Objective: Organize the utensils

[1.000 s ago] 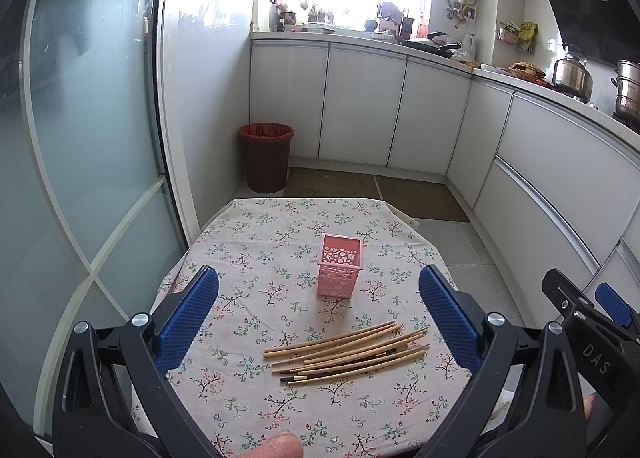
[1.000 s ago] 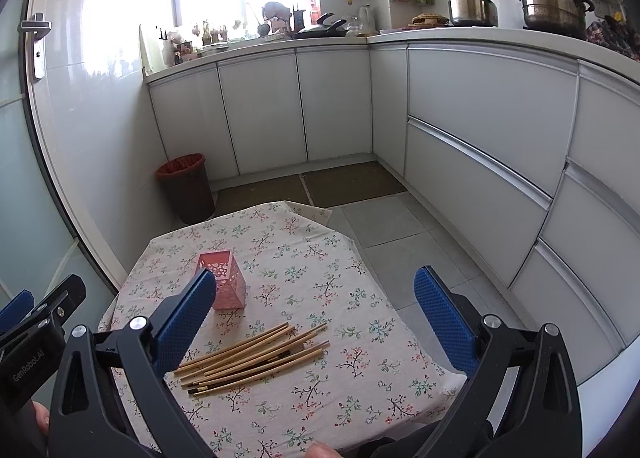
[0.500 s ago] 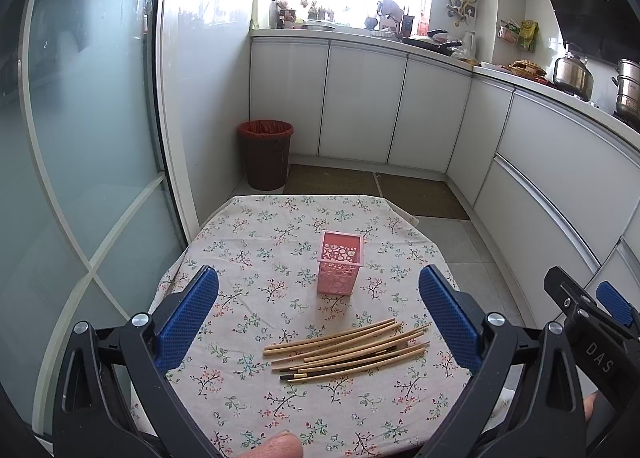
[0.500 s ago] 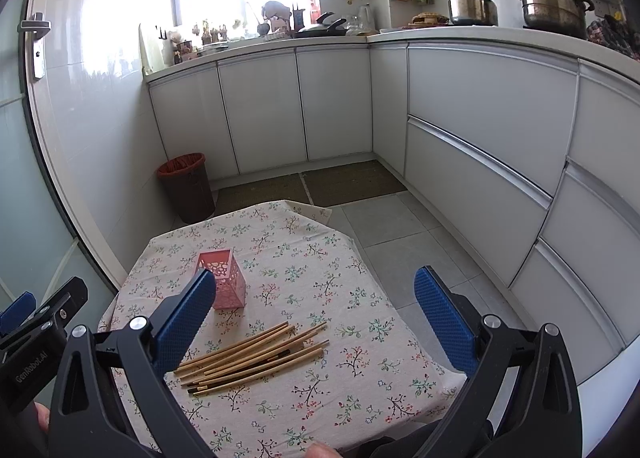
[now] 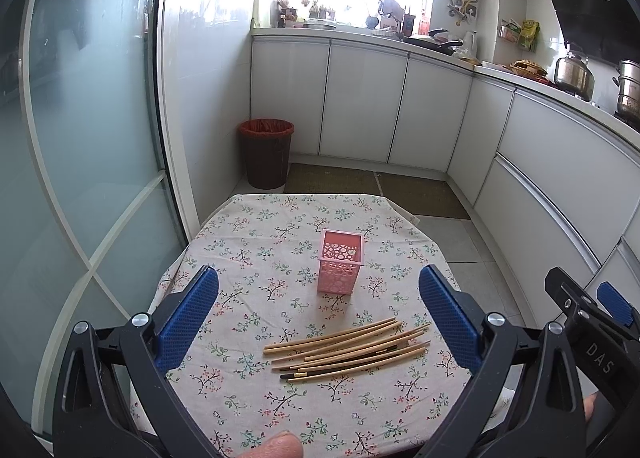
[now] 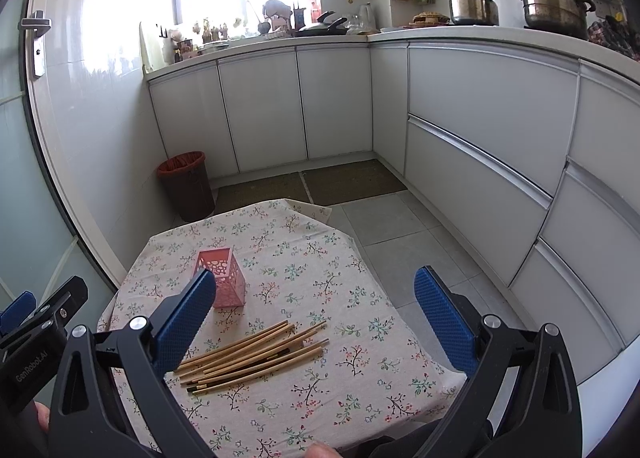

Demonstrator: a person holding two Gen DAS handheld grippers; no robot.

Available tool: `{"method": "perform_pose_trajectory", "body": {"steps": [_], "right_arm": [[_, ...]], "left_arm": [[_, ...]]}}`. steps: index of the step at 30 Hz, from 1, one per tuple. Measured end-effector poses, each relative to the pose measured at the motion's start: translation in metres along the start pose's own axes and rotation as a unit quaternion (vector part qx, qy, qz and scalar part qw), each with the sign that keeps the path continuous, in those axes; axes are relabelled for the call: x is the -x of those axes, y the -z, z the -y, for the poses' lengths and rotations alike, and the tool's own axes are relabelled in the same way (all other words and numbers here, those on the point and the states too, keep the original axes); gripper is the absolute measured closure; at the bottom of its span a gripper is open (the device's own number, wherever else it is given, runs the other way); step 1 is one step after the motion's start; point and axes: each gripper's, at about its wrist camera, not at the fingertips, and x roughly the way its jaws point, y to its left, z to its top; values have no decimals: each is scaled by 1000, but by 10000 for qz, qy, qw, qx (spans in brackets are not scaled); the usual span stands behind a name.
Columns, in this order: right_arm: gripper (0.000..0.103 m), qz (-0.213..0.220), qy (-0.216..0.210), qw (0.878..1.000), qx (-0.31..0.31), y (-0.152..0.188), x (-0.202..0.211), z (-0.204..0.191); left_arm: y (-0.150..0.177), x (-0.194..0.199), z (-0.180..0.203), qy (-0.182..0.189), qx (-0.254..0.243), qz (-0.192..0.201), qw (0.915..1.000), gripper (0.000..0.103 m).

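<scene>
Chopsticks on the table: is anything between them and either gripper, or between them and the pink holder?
Nothing visible blocks either path. The chopsticks lie loose on the floral tablecloth, with only bare cloth up to the empty pink holder. The left gripper and right gripper are both open above the table, holding nothing.

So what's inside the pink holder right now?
The pink holder looks empty from above; its bottom is hidden. The chopsticks all lie on the tablecloth in front.
</scene>
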Motion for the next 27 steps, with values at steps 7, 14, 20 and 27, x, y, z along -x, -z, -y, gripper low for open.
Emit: {"method": "perform_pose_trajectory", "body": {"steps": [7, 14, 20, 27], "right_arm": [[6, -17, -6, 10000, 2, 0, -1, 0], [6, -40, -16, 10000, 5, 0, -1, 0], [6, -44, -14, 10000, 6, 1, -1, 0], [6, -340, -274, 9983, -385, 3, -21, 18]], "left_arm": [[2, -1, -1, 3, 4, -14, 10000, 7], [2, -3, -2, 5, 14, -43, 10000, 7], [3, -3, -3, 11, 18, -56, 10000, 7], [2, -32, 1, 26, -185, -495, 9986, 7]]}}
